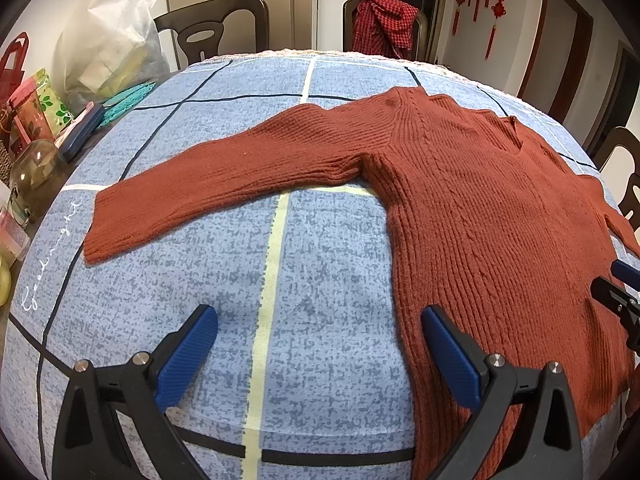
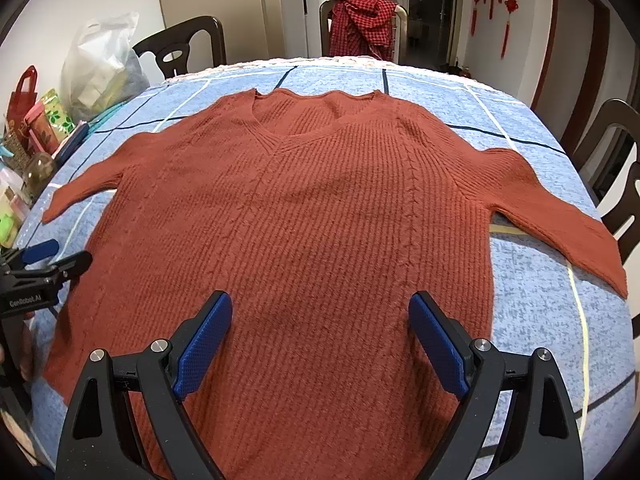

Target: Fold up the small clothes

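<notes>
A rust-red knitted V-neck sweater (image 2: 304,216) lies flat and spread out on the blue patterned tablecloth (image 1: 320,272), both sleeves stretched sideways. Its left sleeve (image 1: 208,184) reaches across the left wrist view. My left gripper (image 1: 319,316) hovers open over the cloth at the sweater's left lower side, its right finger above the sweater's edge, holding nothing. My right gripper (image 2: 321,308) hovers open above the sweater's lower middle, empty. The left gripper (image 2: 52,258) also shows at the left edge of the right wrist view, and the right gripper (image 1: 620,288) at the right edge of the left wrist view.
Clutter lines the table's left edge: a white plastic bag (image 1: 112,44), a glass jar (image 1: 36,172), packets and a red bag (image 1: 14,60). Dark chairs (image 1: 216,28) stand at the far side, one draped with a red checked garment (image 1: 384,20). Another chair (image 2: 616,140) stands at right.
</notes>
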{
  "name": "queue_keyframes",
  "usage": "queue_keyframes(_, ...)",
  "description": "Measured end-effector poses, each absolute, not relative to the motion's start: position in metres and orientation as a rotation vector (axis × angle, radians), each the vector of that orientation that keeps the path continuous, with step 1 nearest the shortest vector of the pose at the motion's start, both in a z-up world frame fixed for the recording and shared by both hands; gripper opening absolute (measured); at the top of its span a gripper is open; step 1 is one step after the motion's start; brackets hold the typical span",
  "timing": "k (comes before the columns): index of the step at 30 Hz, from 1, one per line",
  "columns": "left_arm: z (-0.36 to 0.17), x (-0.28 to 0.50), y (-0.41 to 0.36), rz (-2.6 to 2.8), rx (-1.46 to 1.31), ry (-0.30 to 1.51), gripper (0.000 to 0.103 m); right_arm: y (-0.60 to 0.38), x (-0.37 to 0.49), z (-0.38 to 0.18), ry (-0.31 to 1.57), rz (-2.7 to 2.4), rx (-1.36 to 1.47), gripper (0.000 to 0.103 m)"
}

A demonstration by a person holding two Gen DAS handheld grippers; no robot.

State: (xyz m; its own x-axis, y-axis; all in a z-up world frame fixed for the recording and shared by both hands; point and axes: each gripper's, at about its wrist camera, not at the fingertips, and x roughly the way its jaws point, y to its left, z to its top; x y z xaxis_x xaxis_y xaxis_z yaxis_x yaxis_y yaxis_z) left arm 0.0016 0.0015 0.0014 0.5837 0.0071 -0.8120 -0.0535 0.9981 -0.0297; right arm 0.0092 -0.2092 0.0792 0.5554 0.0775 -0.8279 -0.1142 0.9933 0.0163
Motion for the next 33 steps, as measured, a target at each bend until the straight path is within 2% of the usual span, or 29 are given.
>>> queue_keyframes(12, 0.006, 0.000, 0.012, 0.040, -0.076, 0.925, 0.100, -0.201, 0.017, 0.083, 0.968, 0.137, -0.053, 0.090)
queue_keyframes(14, 0.009, -0.001, 0.016, 0.050, -0.082, 0.916, 0.094, -0.199, 0.018, 0.084, 0.968, 0.140, -0.055, 0.090)
queue_keyframes(16, 0.012, -0.001, 0.022, 0.065, -0.083, 0.906, 0.093, -0.198, 0.018, 0.085, 0.964, 0.143, -0.058, 0.090)
queue_keyframes(25, 0.007, 0.007, 0.070, 0.132, -0.196, 0.905, 0.086, -0.196, 0.021, 0.085, 0.968, 0.149, -0.063, 0.090)
queue_keyframes(33, 0.008, 0.011, 0.114, 0.199, -0.361, 0.846, 0.086, -0.194, 0.024, 0.084, 0.974, 0.165, -0.070, 0.090)
